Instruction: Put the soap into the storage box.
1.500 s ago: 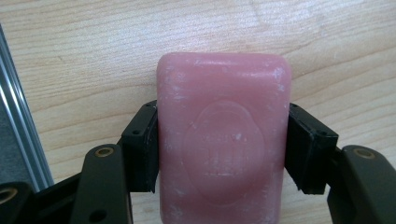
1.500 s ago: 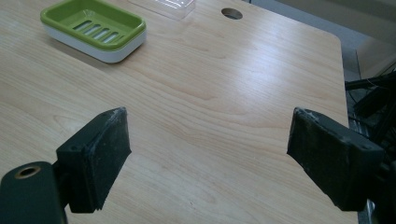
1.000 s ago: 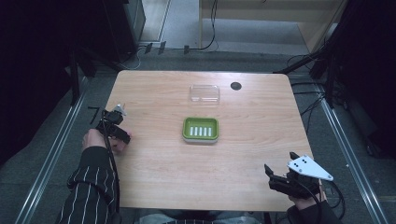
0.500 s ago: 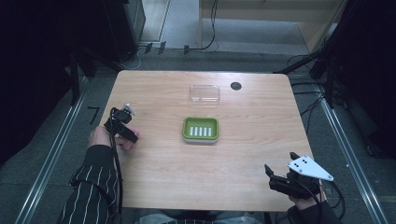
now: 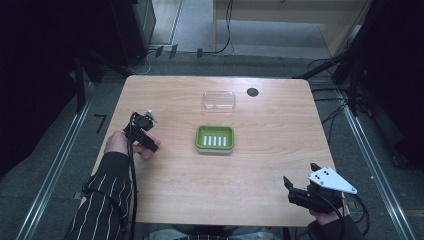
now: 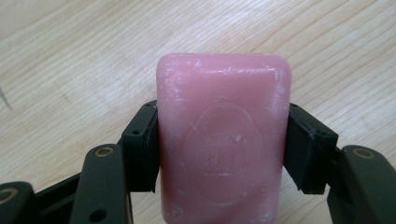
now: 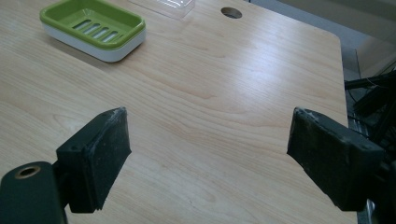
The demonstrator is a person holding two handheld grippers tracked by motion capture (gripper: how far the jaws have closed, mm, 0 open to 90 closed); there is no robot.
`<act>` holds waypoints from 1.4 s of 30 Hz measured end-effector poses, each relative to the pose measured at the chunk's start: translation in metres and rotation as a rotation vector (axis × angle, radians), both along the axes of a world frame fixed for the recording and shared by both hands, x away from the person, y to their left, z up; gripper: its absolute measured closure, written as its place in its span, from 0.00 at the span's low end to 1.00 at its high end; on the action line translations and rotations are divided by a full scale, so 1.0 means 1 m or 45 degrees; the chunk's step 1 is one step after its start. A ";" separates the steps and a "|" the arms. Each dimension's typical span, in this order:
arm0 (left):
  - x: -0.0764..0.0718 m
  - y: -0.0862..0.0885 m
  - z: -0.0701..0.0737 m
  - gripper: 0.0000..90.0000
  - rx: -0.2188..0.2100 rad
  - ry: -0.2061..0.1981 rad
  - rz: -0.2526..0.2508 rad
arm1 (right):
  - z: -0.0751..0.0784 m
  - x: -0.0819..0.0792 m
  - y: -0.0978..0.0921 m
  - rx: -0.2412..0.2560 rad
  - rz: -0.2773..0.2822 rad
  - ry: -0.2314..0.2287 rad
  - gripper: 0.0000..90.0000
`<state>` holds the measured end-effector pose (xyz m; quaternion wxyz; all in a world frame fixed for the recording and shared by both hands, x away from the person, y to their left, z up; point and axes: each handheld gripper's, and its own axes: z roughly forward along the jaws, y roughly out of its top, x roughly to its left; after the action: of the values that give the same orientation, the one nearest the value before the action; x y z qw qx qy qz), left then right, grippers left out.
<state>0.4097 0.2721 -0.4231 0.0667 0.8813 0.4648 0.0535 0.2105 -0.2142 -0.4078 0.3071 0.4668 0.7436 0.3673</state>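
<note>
The left tool [image 6: 219, 154] clamps a pink soap bar [image 6: 223, 140] by its long sides above the worktop [image 5: 250, 165], apparently bound for the empty green soap dish [image 5: 215, 139] nearby. The right tool [image 7: 210, 158] waits near the worktop's edge, wide open and empty.

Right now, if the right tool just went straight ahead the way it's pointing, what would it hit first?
Nothing close. The open right tool looks out over bare table. The green soap dish lies off to the left of that line, and the round hole sits far ahead. Depth is hard to judge.
</note>
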 end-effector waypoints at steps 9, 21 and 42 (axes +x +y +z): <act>0.004 -0.013 0.000 0.43 0.009 0.007 -0.071 | 0.000 -0.001 0.000 0.001 -0.004 0.001 0.15; 0.008 -0.025 0.001 0.43 0.014 0.011 -0.139 | 0.000 -0.001 -0.001 -0.004 -0.004 0.001 0.15; 0.017 -0.053 0.012 0.43 -0.019 -0.012 -0.289 | 0.000 -0.001 -0.001 -0.002 -0.006 -0.002 0.15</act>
<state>0.4269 0.2191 -0.4108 0.0810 0.9275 0.3619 0.0464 0.2092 -0.2156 -0.4080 0.3089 0.4682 0.7425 0.3661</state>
